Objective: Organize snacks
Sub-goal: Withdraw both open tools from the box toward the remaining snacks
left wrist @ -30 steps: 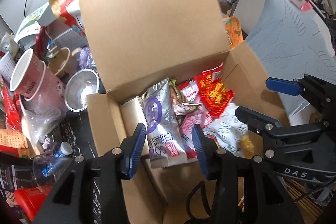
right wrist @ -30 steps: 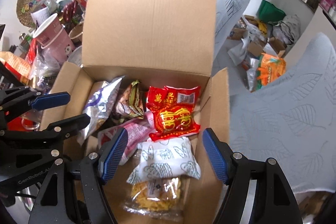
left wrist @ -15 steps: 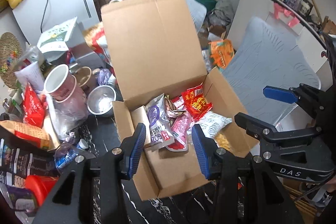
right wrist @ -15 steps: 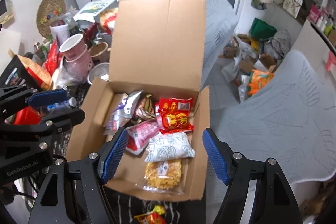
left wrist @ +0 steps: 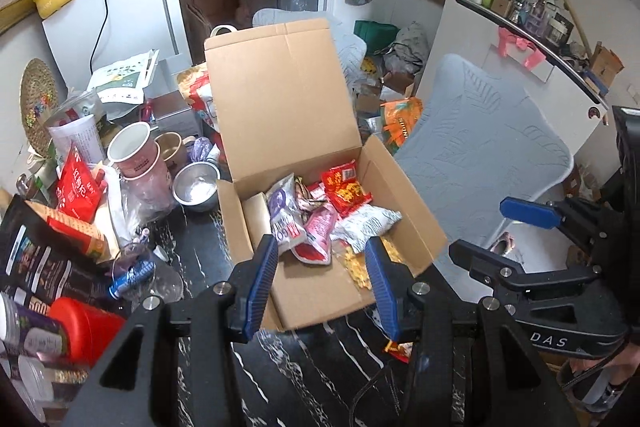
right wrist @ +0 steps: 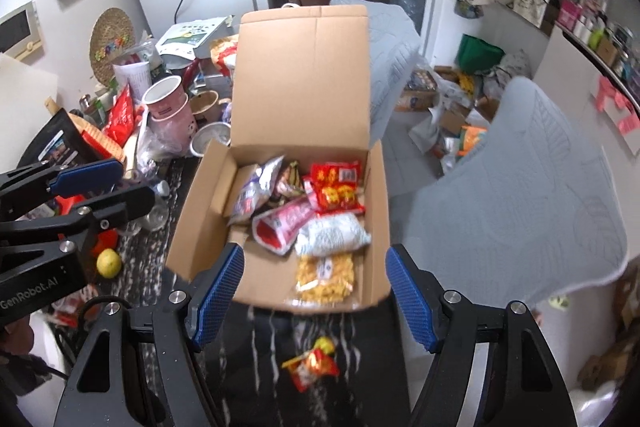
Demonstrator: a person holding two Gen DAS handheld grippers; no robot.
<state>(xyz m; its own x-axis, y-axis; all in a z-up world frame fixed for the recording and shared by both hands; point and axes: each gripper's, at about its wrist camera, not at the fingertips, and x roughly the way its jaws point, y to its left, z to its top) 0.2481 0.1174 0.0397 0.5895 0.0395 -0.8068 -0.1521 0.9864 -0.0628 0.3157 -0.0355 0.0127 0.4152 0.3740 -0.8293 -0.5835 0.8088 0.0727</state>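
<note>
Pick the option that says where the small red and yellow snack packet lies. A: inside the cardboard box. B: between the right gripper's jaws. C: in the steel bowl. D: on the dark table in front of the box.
D: in the right wrist view the small red and yellow packet lies on the dark table, outside the cardboard box.

Brown cardboard box (right wrist: 304, 75) on black white-veined table (right wrist: 328, 323); red snack packet (right wrist: 334, 187), blue fingers (right wrist: 218, 291).
</note>
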